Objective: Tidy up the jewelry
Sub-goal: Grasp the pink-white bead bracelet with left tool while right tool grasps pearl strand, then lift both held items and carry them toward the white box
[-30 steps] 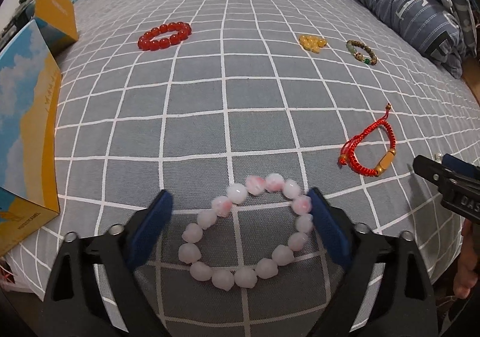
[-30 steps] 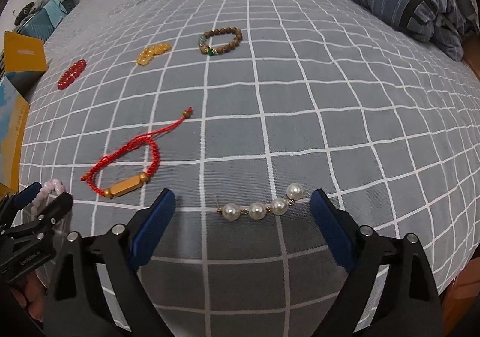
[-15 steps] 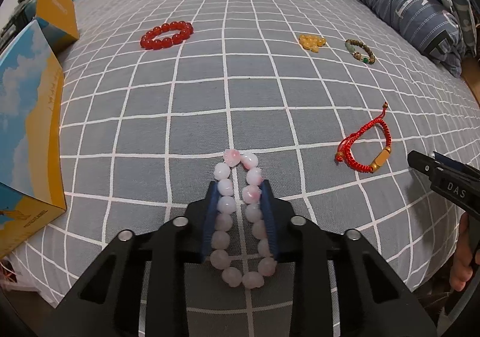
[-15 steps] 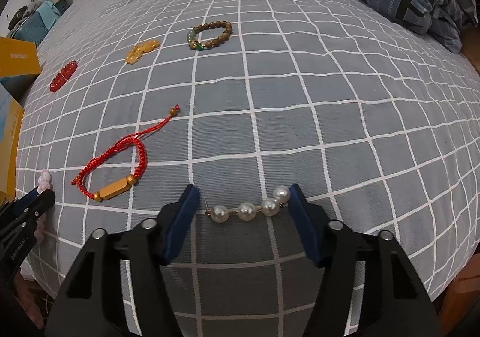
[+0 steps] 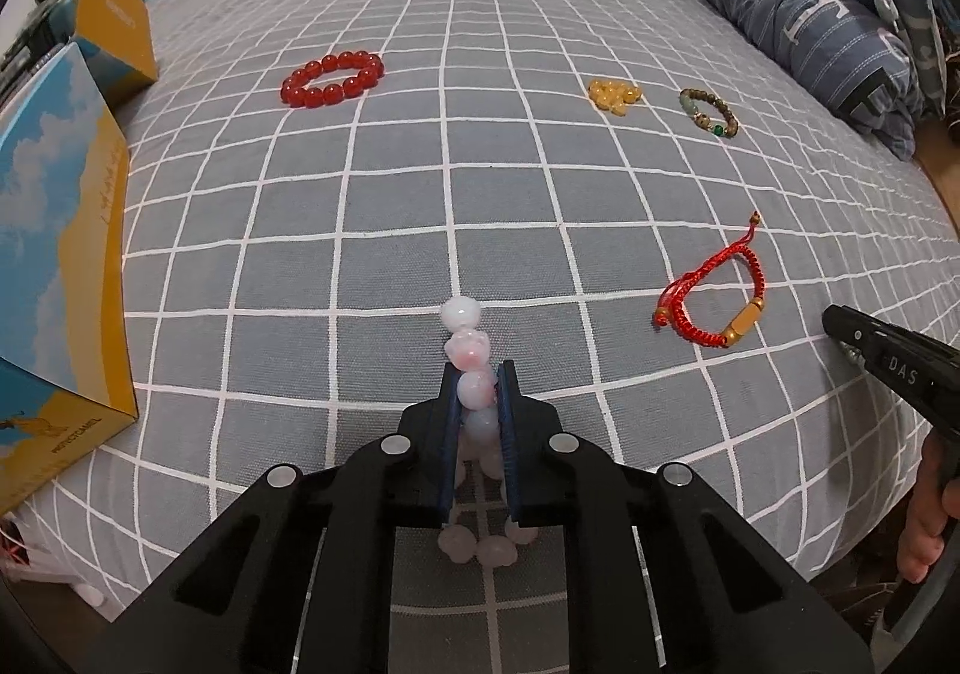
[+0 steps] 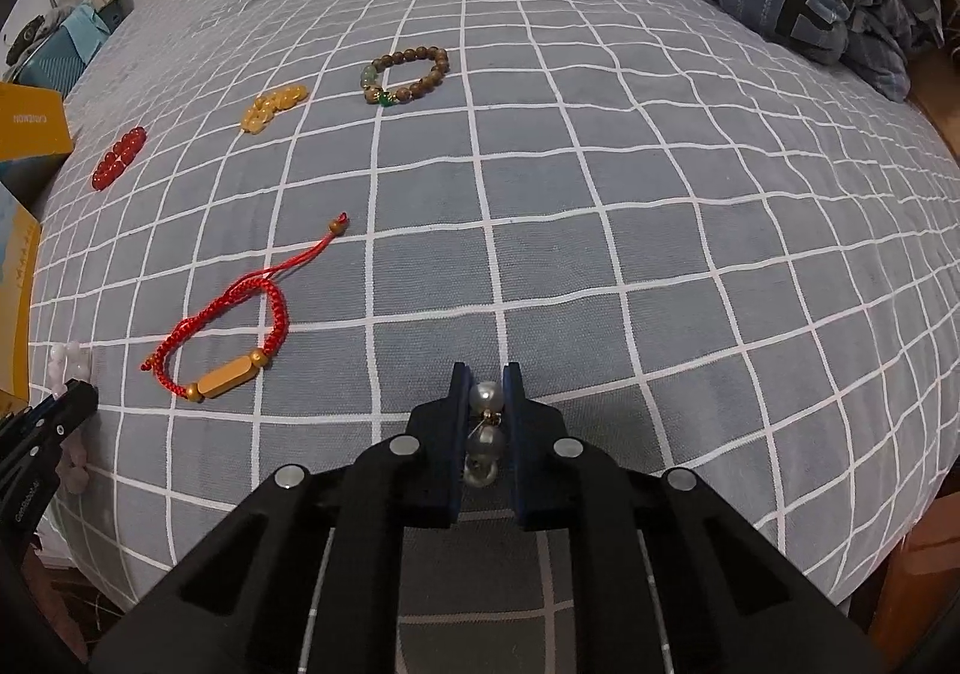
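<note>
Pink bead bracelet (image 5: 474, 374) is squeezed flat between the pads of the left gripper (image 5: 477, 392), whose jaws are closing, at the near edge of the checked bedspread (image 5: 420, 182). Right gripper (image 6: 487, 404) is closed on a short pearl strand (image 6: 485, 434). Red cord bracelet (image 6: 228, 332) lies between the two grippers.

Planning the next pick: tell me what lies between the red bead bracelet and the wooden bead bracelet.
A small heap of yellow beads lies between the red bead bracelet and the wooden bead bracelet, clearest in the left wrist view.

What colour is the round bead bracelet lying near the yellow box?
Red bead bracelet: glossy red, clearest in the left wrist view.
</note>
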### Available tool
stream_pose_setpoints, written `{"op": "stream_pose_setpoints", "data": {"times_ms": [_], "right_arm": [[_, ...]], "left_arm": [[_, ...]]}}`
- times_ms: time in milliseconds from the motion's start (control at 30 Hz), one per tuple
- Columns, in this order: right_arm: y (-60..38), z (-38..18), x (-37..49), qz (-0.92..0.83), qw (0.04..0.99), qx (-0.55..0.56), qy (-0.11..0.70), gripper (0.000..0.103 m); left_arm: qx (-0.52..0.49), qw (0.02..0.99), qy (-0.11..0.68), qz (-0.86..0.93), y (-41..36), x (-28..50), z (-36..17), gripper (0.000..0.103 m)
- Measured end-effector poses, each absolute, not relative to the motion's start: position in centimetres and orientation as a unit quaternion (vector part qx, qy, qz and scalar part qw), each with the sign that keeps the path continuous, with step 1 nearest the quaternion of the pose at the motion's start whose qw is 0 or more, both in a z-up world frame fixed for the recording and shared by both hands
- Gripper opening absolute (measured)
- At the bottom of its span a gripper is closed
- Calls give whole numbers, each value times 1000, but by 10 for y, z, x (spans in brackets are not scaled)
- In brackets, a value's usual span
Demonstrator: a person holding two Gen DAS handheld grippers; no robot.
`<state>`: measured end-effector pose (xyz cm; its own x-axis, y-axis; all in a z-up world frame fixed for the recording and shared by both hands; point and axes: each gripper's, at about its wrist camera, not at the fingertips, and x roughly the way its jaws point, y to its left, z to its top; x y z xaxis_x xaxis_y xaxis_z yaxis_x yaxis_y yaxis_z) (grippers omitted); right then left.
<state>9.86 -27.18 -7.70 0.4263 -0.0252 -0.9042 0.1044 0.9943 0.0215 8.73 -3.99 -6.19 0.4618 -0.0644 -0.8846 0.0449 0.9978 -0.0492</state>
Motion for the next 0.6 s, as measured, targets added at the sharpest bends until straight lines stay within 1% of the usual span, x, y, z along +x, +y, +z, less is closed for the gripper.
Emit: {"op": "stream_pose_setpoints", "data": {"times_ms": [267,600], "right_arm": [[-270,-71,96,-40,848,34,528,10],[-268,-55,93,-36,863,41,502,10]], "left_arm": [[-14,857,514,-33,-36,85,-58,12],[-21,864,502,-37,-32,83,-48,12]]}}
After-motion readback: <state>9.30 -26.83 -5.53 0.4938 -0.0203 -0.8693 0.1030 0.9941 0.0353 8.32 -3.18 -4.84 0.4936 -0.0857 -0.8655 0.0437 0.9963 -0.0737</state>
